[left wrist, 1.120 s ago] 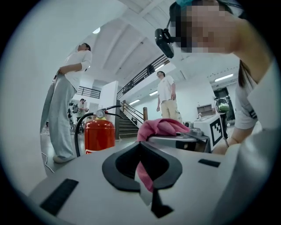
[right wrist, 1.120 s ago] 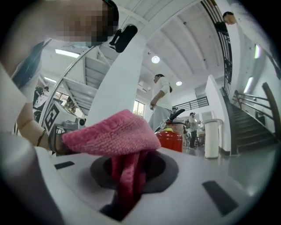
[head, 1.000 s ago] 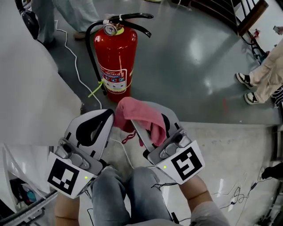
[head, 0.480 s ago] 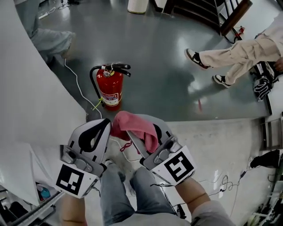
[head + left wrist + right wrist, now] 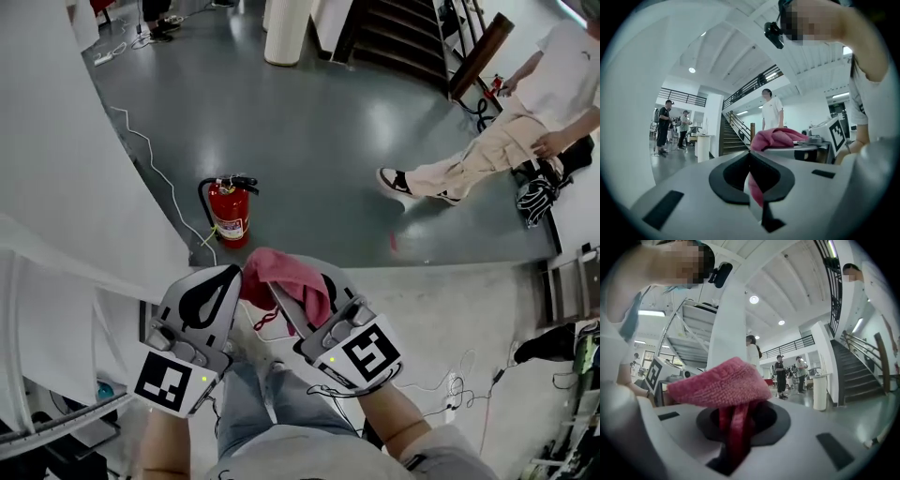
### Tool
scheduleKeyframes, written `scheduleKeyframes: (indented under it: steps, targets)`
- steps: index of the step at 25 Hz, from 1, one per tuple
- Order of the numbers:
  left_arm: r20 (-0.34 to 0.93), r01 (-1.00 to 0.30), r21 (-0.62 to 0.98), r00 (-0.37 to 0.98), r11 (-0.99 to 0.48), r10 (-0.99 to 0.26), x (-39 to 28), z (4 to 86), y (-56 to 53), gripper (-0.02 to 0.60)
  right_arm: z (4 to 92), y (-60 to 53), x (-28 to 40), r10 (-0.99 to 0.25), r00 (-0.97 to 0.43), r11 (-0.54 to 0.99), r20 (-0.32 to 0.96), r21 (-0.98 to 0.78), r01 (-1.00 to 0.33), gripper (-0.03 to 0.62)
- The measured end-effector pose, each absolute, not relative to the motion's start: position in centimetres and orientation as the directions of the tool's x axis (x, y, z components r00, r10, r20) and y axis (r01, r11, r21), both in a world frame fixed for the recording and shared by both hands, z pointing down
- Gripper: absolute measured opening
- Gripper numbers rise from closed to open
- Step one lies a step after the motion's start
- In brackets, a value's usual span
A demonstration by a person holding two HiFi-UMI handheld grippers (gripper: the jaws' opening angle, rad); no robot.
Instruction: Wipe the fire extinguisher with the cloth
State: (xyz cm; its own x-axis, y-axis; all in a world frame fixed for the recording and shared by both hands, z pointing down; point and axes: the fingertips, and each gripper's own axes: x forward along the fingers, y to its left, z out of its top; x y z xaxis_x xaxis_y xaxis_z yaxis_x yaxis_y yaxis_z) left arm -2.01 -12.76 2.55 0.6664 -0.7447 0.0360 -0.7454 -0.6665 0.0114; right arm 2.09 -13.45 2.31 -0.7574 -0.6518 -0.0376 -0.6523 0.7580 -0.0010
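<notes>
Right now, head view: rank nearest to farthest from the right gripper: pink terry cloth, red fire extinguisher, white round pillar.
1. pink terry cloth, in the right gripper.
2. red fire extinguisher, floor ahead-left.
3. white round pillar, far back.

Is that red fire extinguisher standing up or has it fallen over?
Upright. The fire extinguisher stands on its base on the grey floor, black handle on top.

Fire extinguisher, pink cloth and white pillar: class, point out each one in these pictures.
Fire extinguisher (image 5: 231,214): head view, on its red cylinder.
Pink cloth (image 5: 719,380): right gripper view, on the top fold.
White pillar (image 5: 286,33): head view, on its shaft near the floor.
</notes>
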Motion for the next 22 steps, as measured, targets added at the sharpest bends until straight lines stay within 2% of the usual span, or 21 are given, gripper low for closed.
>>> scheduleKeyframes:
  steps: [13,22]
  targets:
    - [0.006,-0.756,-0.027,0.654,-0.654,-0.756,0.9,-1.5,-7.4,0.005,-1.6,-8.1,3.6,-0.608,-0.792,0.79,-0.066,0.051,-0.611,0.064]
    - [-0.027,-0.768,-0.034,0.64,-0.639,-0.768,0.0,-2.0,-7.0,0.005,-1.6,-7.7,3.2,-0.608,-0.791,0.79,-0.071,0.051,-0.611,0.064]
